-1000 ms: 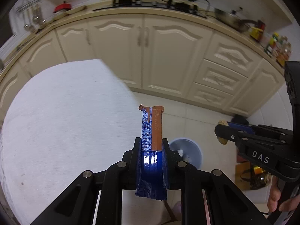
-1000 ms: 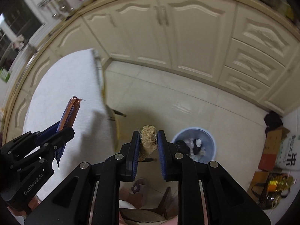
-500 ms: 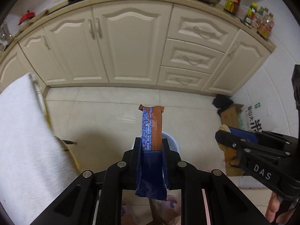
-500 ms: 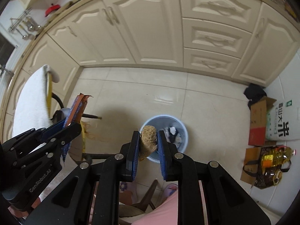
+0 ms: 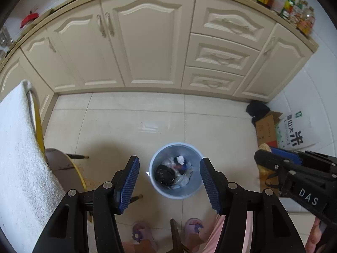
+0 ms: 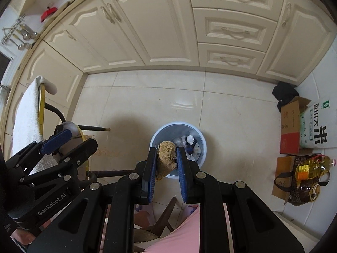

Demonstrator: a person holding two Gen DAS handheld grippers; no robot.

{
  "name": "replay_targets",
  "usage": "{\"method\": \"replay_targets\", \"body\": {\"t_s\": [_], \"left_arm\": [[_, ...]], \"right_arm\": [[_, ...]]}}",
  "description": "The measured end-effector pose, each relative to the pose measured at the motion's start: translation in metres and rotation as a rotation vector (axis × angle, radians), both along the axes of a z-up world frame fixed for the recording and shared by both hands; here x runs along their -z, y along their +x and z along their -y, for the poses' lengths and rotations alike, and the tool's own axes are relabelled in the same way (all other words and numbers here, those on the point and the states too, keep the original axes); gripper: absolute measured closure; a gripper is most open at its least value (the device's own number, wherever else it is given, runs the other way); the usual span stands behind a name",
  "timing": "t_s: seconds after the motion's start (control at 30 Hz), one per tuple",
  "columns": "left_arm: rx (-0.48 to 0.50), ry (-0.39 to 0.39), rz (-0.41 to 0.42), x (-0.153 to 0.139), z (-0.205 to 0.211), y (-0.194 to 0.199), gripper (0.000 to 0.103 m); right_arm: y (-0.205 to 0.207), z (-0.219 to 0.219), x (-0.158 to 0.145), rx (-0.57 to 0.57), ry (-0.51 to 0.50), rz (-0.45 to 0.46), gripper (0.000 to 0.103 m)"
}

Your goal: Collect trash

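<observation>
My left gripper (image 5: 170,161) hangs over a pale blue trash bin (image 5: 179,193) on the floor. Its jaws are opening, with nothing between them. Through the gap I look down on crumpled black, white and blue trash (image 5: 168,172) inside the bin. My right gripper (image 6: 166,150) is shut on a brown fibrous lump (image 6: 167,158), held just above the near rim of the bin (image 6: 178,124). The right gripper (image 5: 266,154) also shows at the right edge of the left wrist view. The left gripper (image 6: 75,141) shows at the left of the right wrist view.
A table under a white cloth (image 5: 19,147) and a yellow-rimmed stool (image 5: 61,164) stand left of the bin. Cream cabinets (image 5: 147,42) line the far side. A cardboard box (image 5: 265,126), rice bag (image 5: 294,130) and oil bottle (image 6: 311,166) sit at right. The person's slippers (image 5: 139,232) are below.
The left jaws have opened and the orange and blue wrapper is gone from them. Both grippers moved from beside the table to above the bin and tilted further down.
</observation>
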State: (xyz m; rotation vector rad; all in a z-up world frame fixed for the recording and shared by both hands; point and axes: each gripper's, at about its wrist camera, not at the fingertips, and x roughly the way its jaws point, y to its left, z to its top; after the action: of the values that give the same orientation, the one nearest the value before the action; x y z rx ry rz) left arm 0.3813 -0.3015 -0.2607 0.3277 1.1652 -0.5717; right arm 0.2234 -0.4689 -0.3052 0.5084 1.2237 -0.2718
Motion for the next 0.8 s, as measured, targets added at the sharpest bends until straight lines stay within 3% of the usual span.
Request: {"method": "replay_targets", "body": {"t_s": [0.17,0.2,0.23,0.3,0.33,0.63,0.8], "left_arm": [[-0.035,0.020,-0.002,-0.001,-0.011,0.002,0.047],[-0.041,0.027,-0.005,-0.001,-0.011,0.002,0.047],[-0.045,0.029,-0.003,-0.001,-0.012,0.002,0.047],[-0.052,0.029,-0.001,-0.002,-0.014,0.002,0.047],[-0.053,0.027,-0.001,-0.004,-0.018,0.000,0.046],[-0.098,0.006,-0.012,-0.008,-0.037,-0.013,0.041],[-0.174,-0.024,0.042,-0.028,-0.060,-0.032,0.039]], "right_arm": [[0.014,-0.009,0.003,-0.033,0.065,0.026,0.081],[0.016,-0.010,0.003,-0.032,0.086,0.031,0.071],[0.017,-0.012,0.002,-0.030,0.092,0.031,0.049],[0.018,-0.017,-0.002,-0.029,0.057,0.044,0.022],[0.017,-0.019,-0.006,-0.025,0.020,0.053,0.019],[0.010,-0.022,-0.016,-0.022,-0.054,0.039,0.018],[-0.002,-0.029,-0.027,-0.030,-0.072,0.076,0.014]]}}
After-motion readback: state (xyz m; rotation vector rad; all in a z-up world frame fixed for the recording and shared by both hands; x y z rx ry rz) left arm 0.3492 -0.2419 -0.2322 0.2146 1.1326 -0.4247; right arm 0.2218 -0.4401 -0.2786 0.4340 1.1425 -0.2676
